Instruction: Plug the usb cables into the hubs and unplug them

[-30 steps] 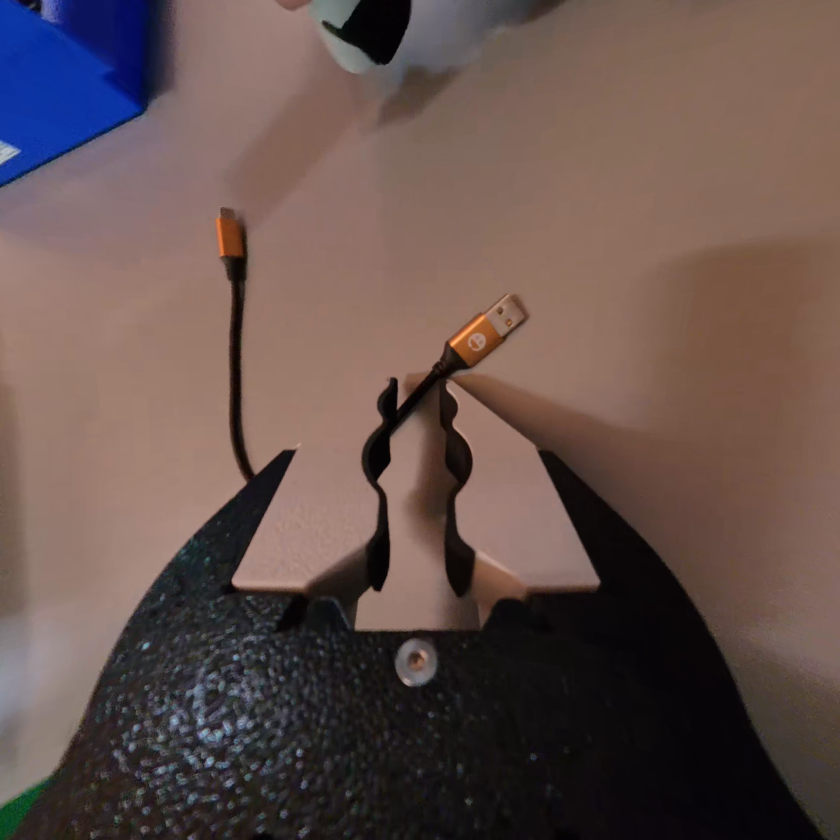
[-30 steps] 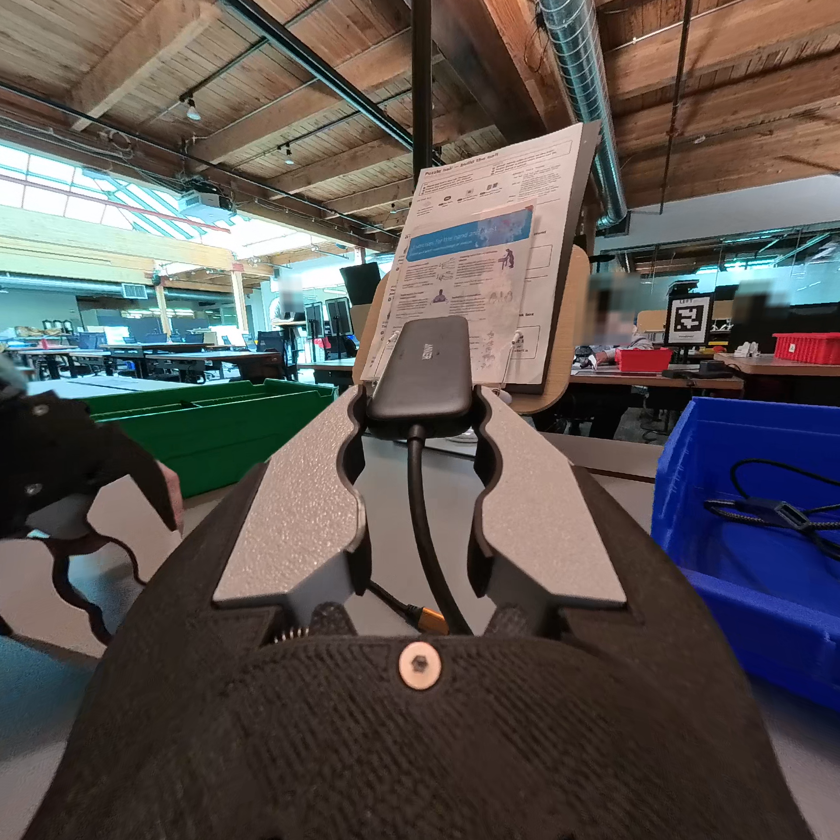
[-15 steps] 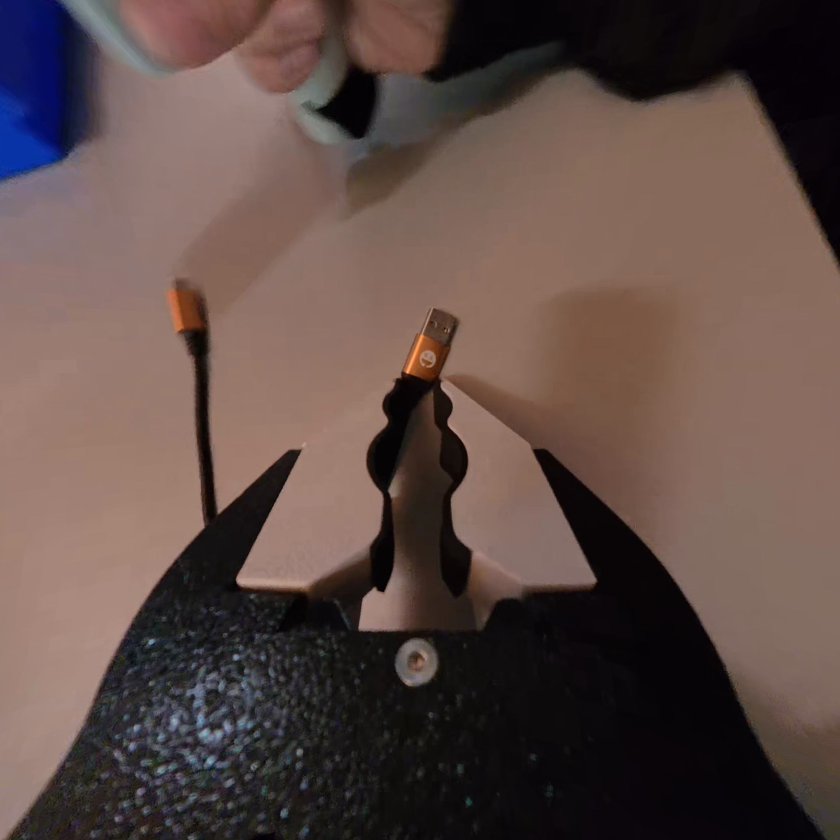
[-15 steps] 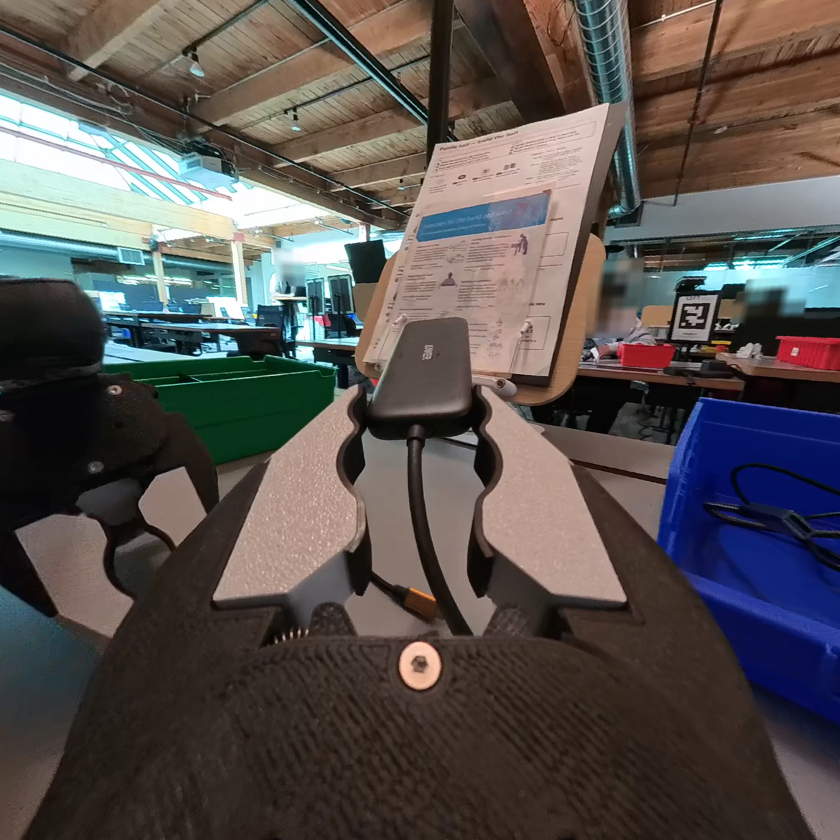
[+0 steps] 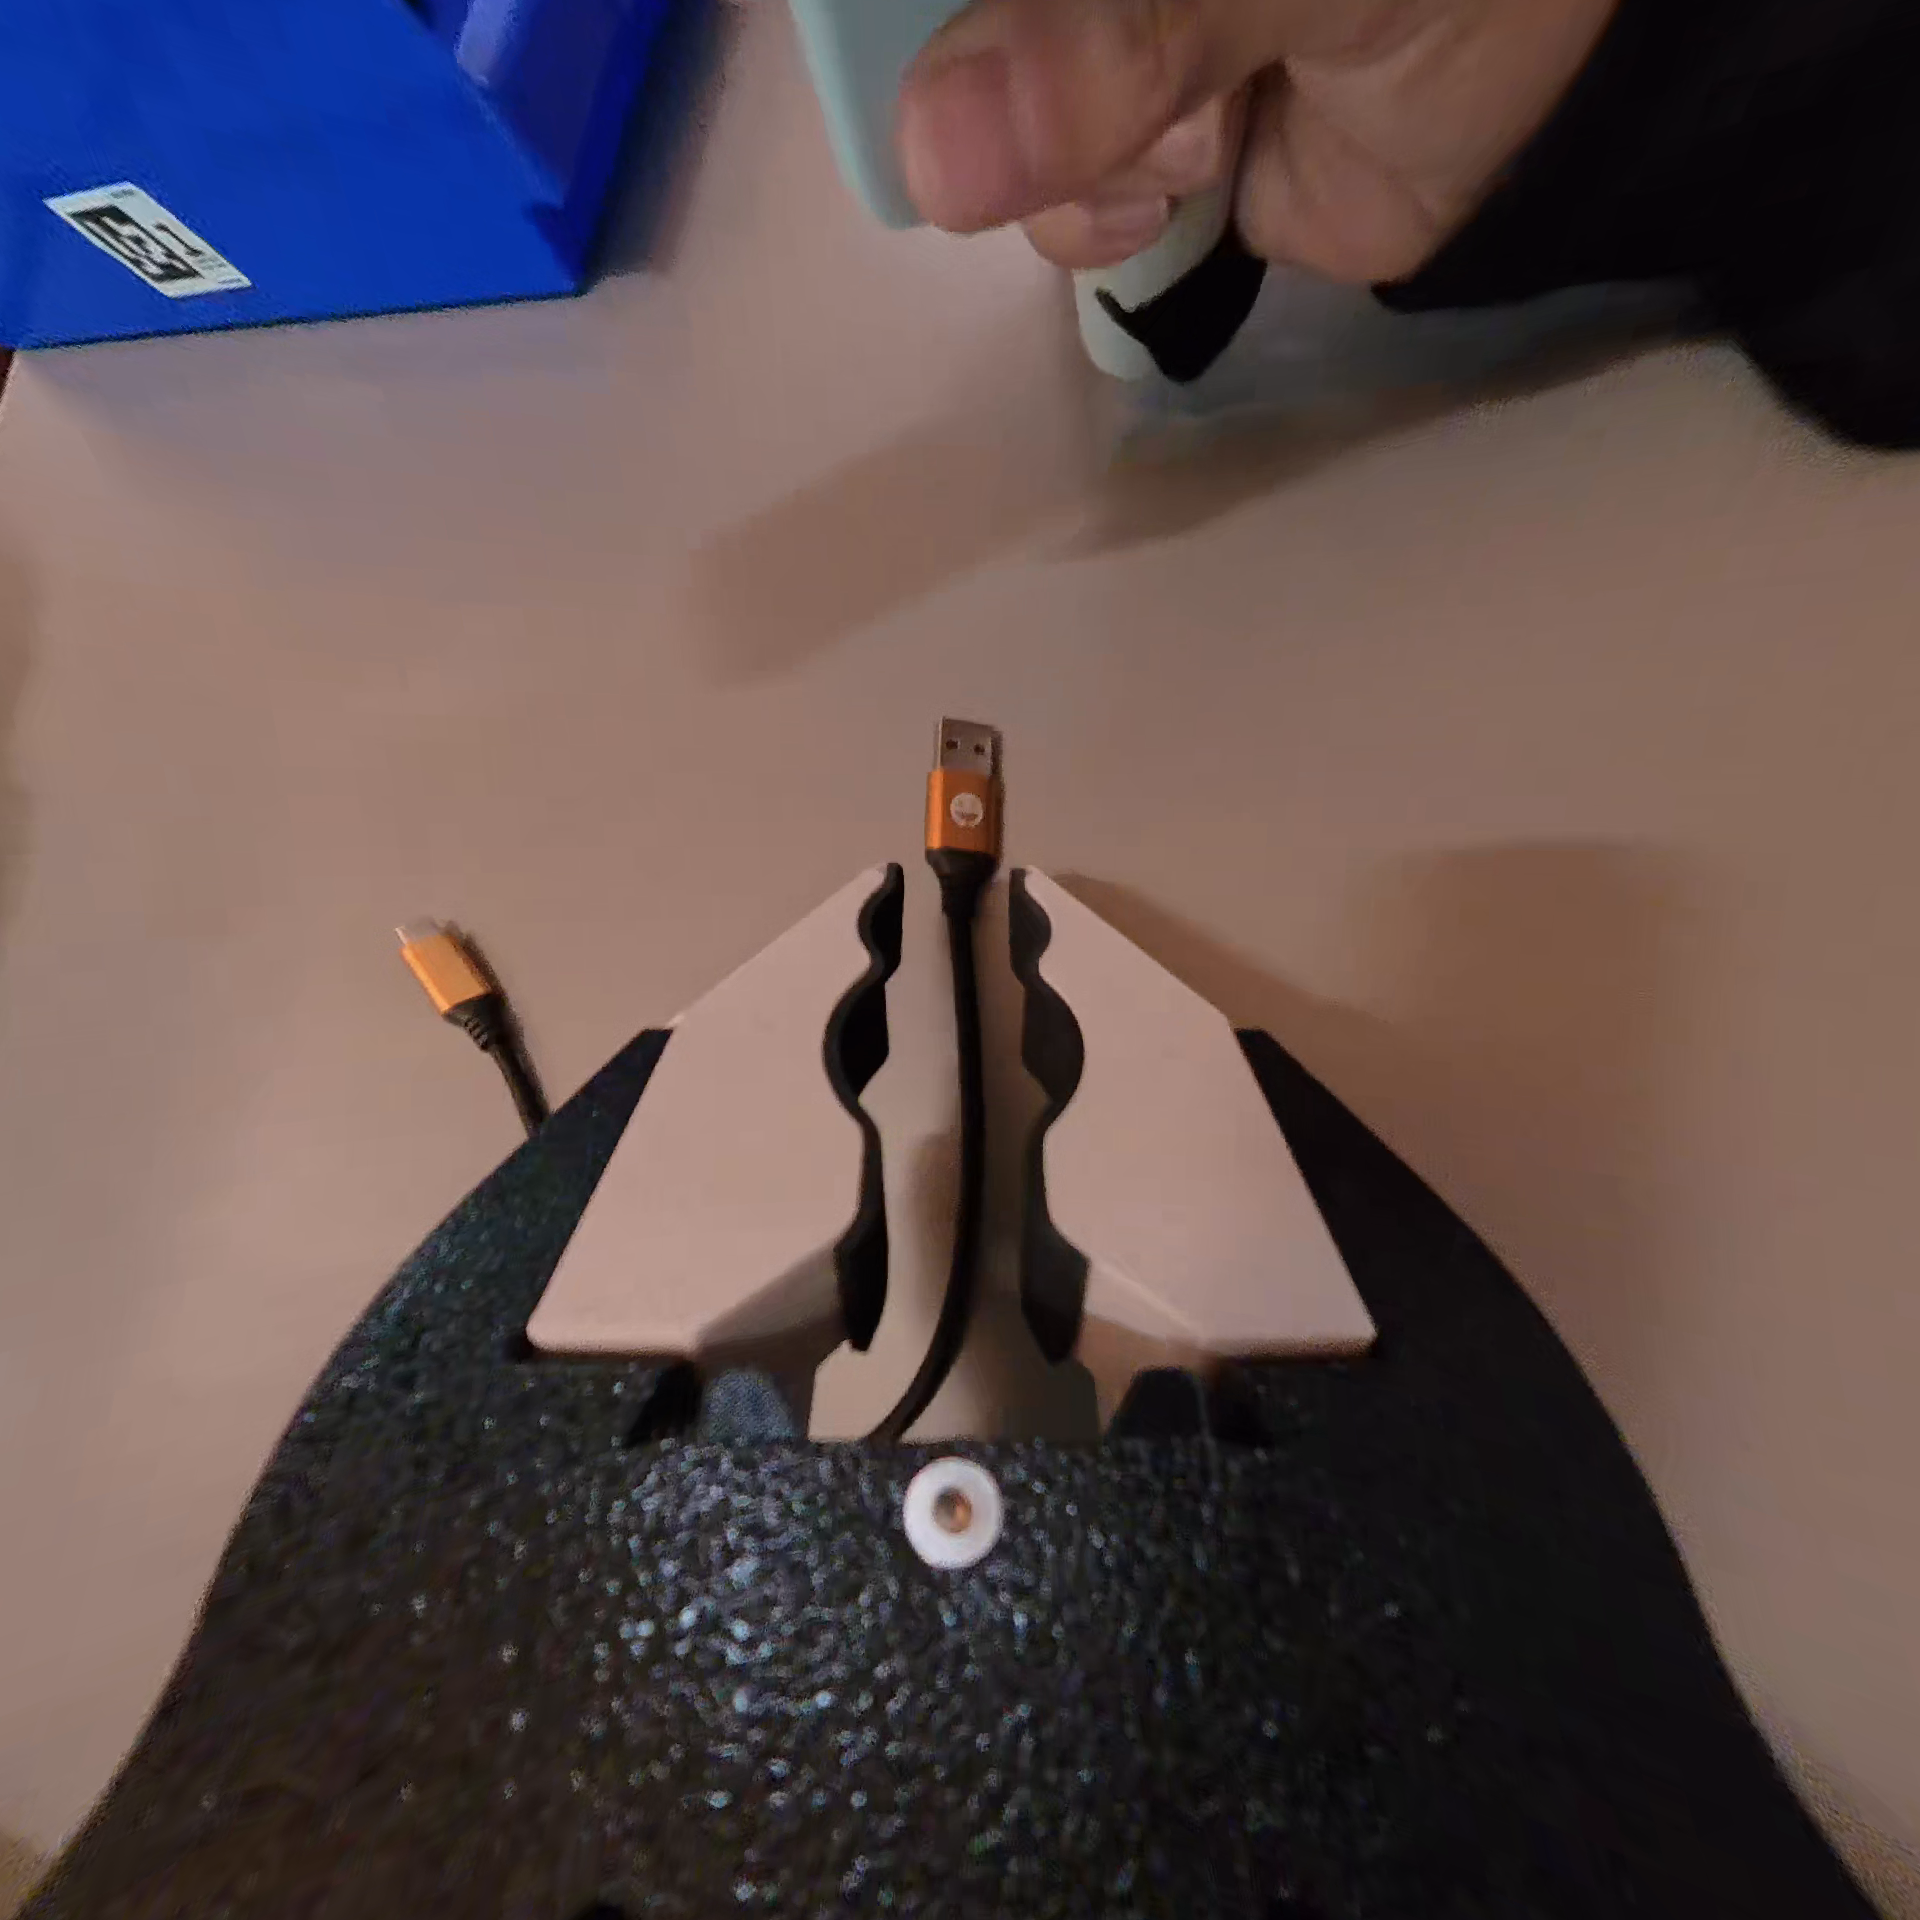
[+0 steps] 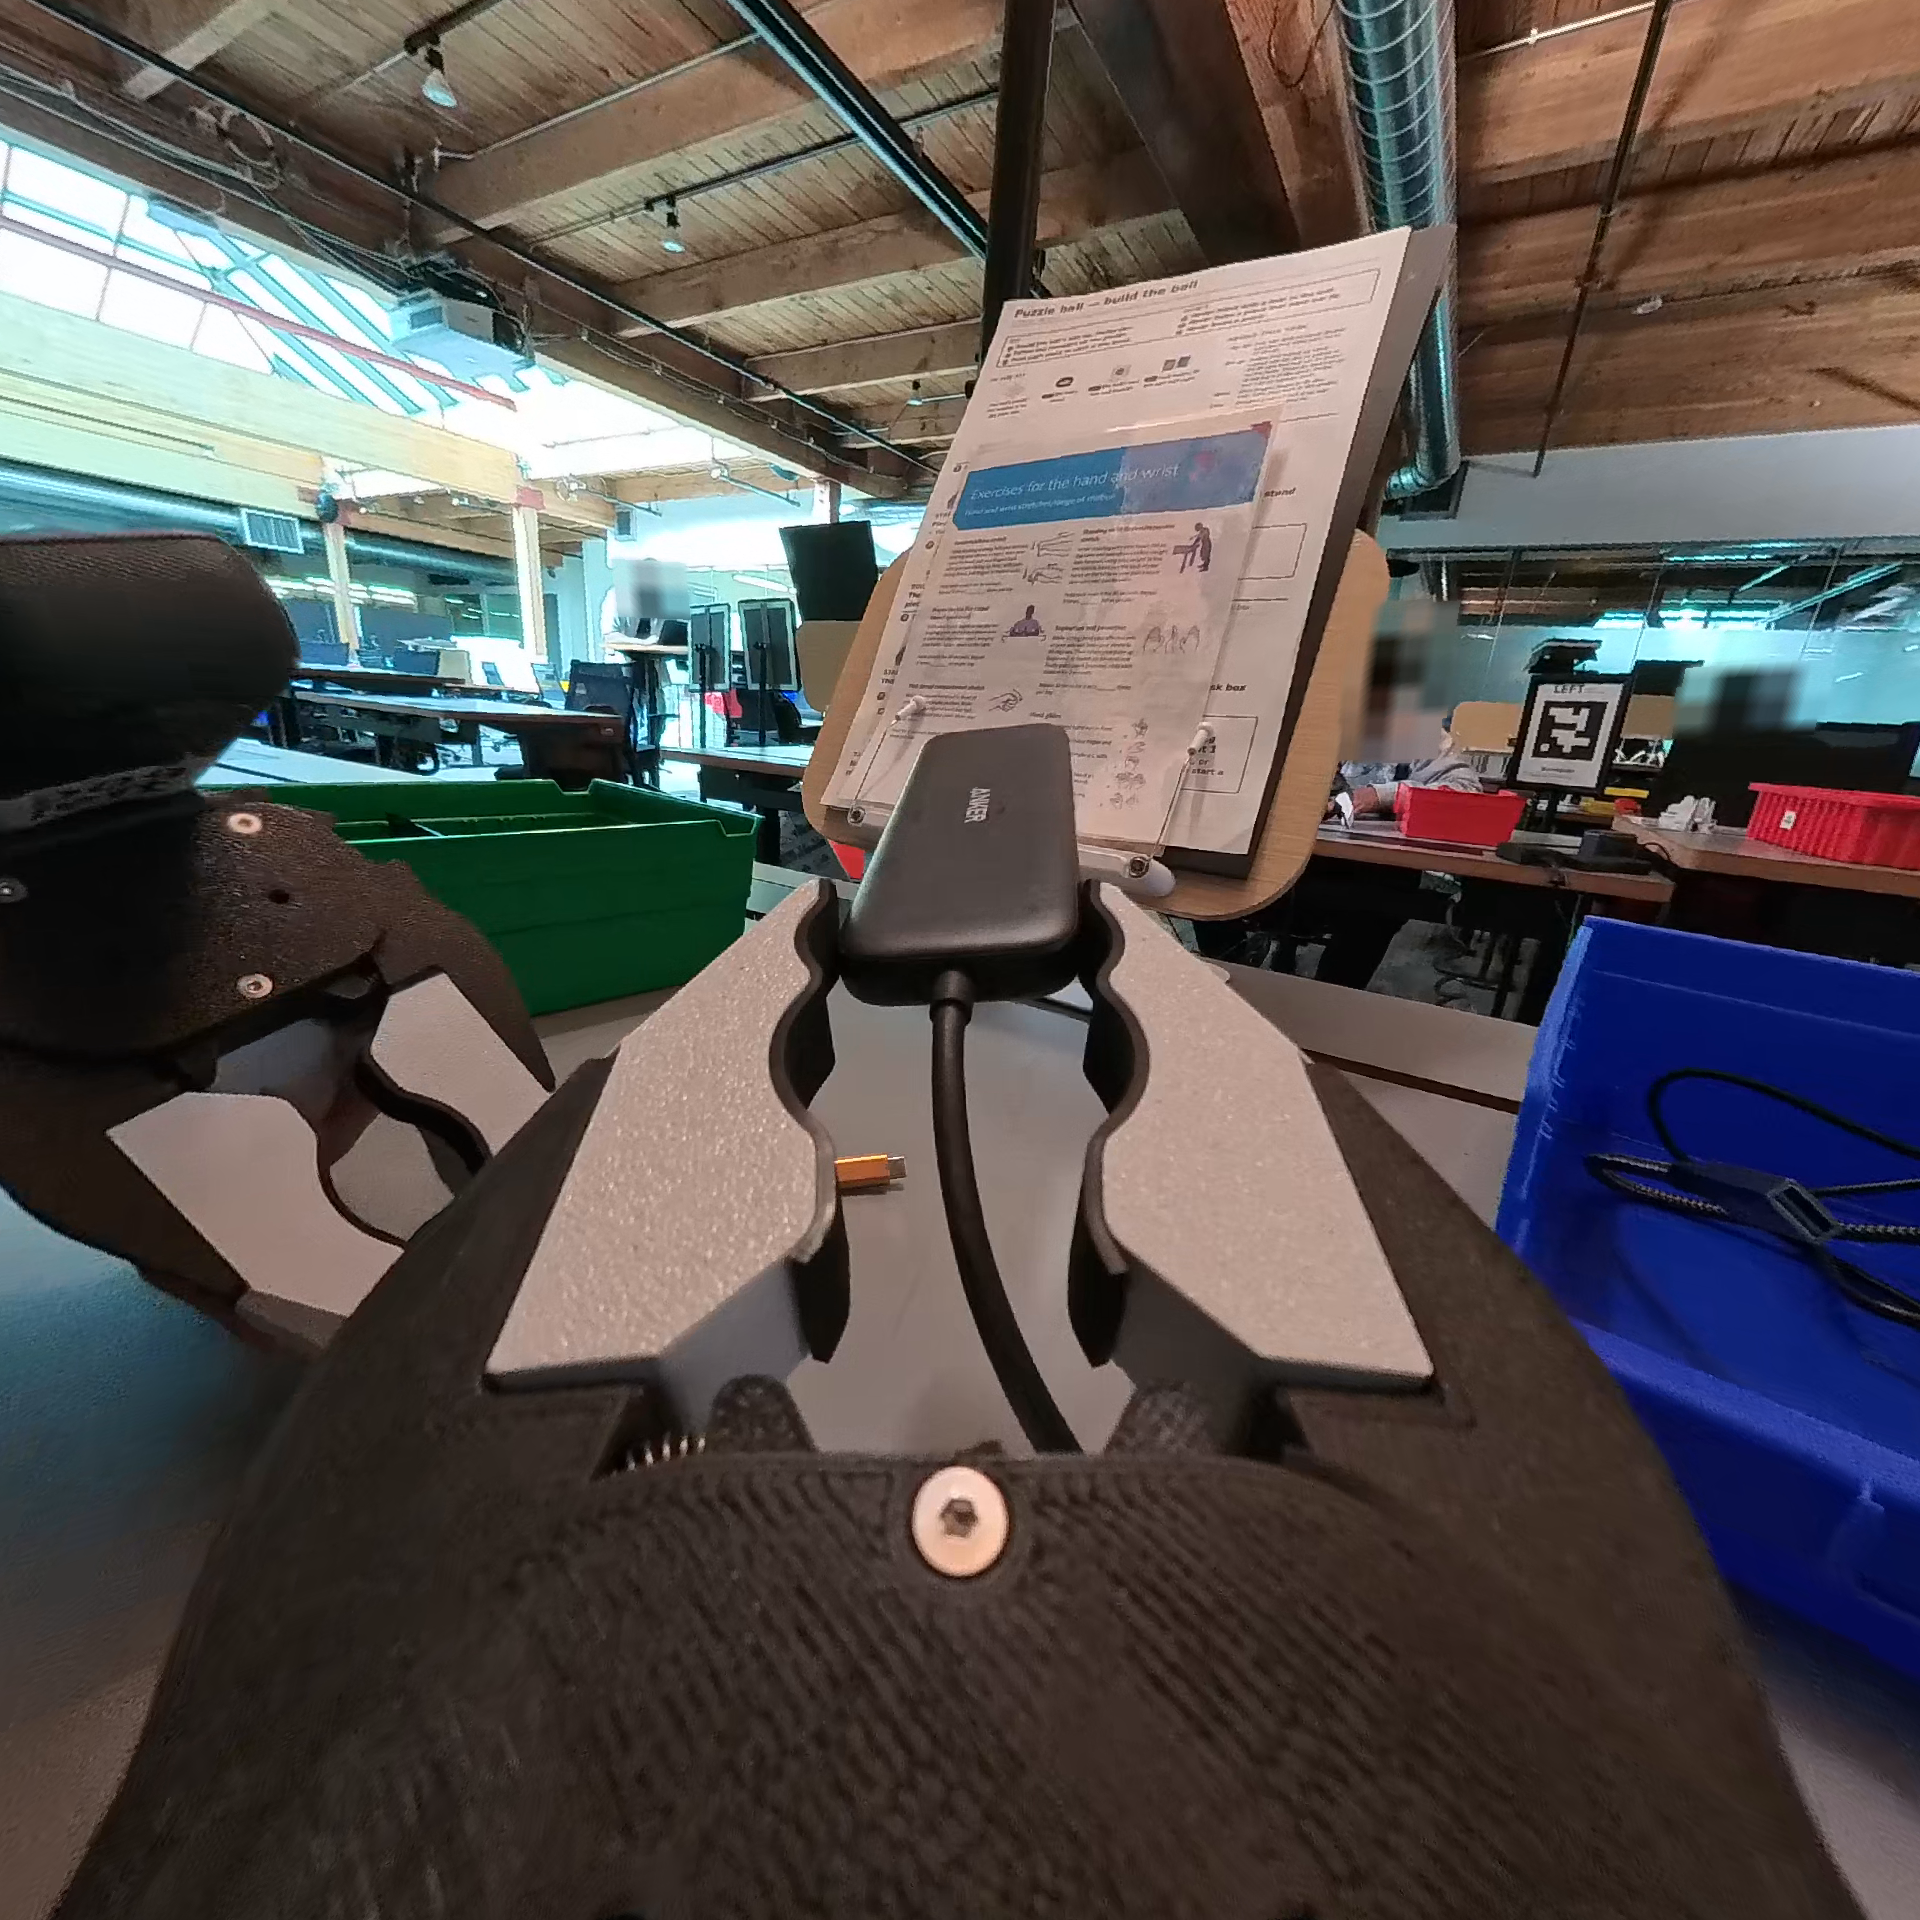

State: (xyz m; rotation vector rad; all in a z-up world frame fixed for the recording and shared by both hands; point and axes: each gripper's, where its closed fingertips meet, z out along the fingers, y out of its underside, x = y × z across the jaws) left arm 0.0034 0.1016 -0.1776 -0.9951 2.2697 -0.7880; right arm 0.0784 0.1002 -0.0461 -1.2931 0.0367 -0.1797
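My left gripper is shut on a black braided USB cable just behind its orange USB-A plug, which points straight ahead above the table. The cable's other orange plug lies on the table to the left; it also shows in the right wrist view. My right gripper is shut on a black USB hub, whose own cable hangs back between the fingers. The left gripper shows at the left of the right wrist view, close beside the right one.
A blue bin with cables in it stands on the right; it also shows in the left wrist view. A green crate is at the back left. A paper stand rises behind the hub. A hand holds the right gripper's handle.
The USB-A plug has swung from pointing right to straight ahead. The left gripper has moved closer to the right one. The hand on the right gripper has come fully into the left view.
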